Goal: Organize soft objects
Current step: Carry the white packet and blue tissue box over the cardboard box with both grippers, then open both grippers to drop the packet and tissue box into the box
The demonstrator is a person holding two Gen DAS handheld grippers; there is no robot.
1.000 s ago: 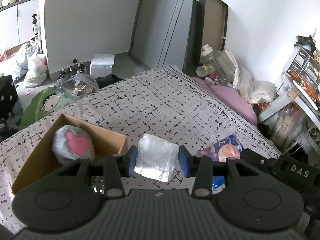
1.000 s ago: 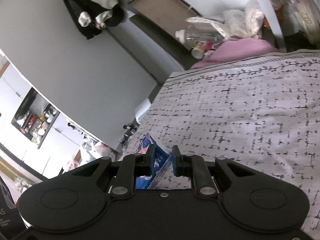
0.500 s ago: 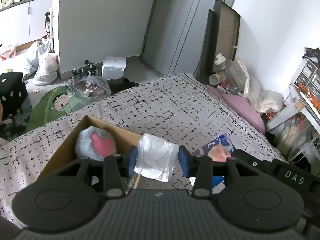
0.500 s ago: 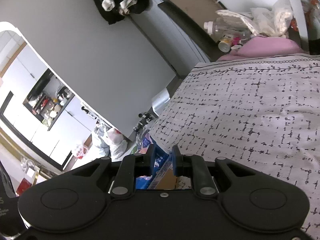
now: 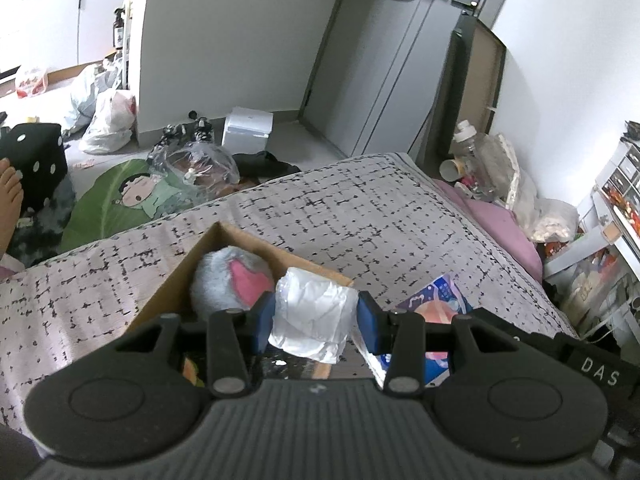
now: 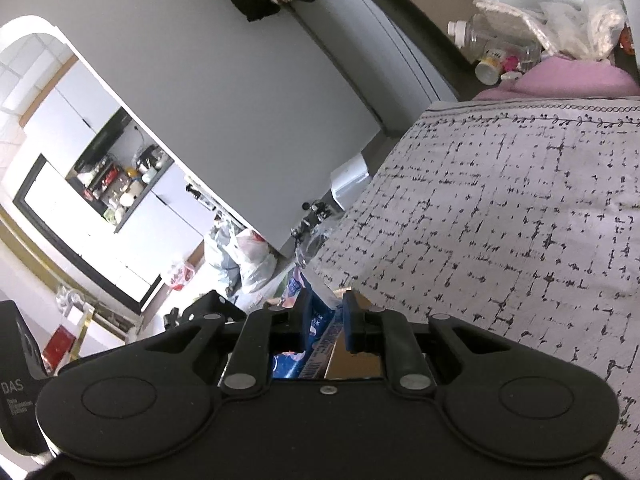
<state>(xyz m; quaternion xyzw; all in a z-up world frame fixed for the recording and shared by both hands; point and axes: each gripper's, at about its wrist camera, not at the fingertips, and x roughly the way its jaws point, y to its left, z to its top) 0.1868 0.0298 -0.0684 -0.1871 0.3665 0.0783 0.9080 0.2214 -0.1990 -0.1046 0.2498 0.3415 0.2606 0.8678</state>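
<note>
Currently the left gripper (image 5: 316, 322) is clamped on a white plastic-wrapped bundle (image 5: 314, 320), held over the near right corner of the cardboard box (image 5: 168, 292) on the bed (image 5: 360, 216); a grey plush toy (image 5: 230, 284) lies inside; advise carrying the bundle fully past the rim before letting go; right gripper (image 6: 325, 325) pinches a blue packet (image 6: 318, 332).

Crinkly glossy plastic bundle (image 5: 313, 314), fuzzy grey plush (image 5: 230, 282), matt cardboard box (image 5: 176, 280), cloth bedcover (image 5: 360, 216).

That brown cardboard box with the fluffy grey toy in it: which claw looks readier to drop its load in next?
The left claw, probably. Its white plastic-wrapped soft bundle hangs over the brown cardboard box beside the fluffy grey and pink toy. The right claw pinches a blue printed packet further to the side.
</note>
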